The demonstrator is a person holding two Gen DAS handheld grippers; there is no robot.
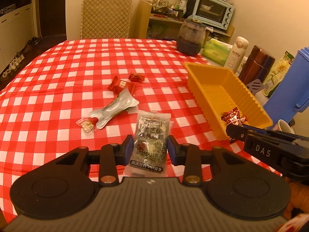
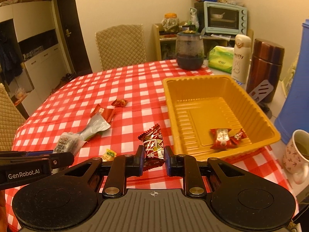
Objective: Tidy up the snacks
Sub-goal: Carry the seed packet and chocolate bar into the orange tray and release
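- Snacks are split: a dark red packet (image 2: 154,147) sits pinched in the right tongs (image 2: 154,159), its long axis upright, lower centre of the right wrist view.
- The yellow tray (image 2: 222,114) lies just right of it, holding one red-and-white candy (image 2: 222,138) with another red one beside it.
- The left tongs (image 1: 150,147) straddle a clear sesame-cake packet (image 1: 150,141); I cannot tell if they clamp it.
- More sweets lie on the bench (image 1: 58,96), mid-frame.

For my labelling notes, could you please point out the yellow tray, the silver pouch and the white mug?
yellow tray (image 2: 204,79): right wrist view, far rim.
silver pouch (image 1: 115,108): left wrist view, middle.
white mug (image 2: 293,154): right wrist view, outer wall.
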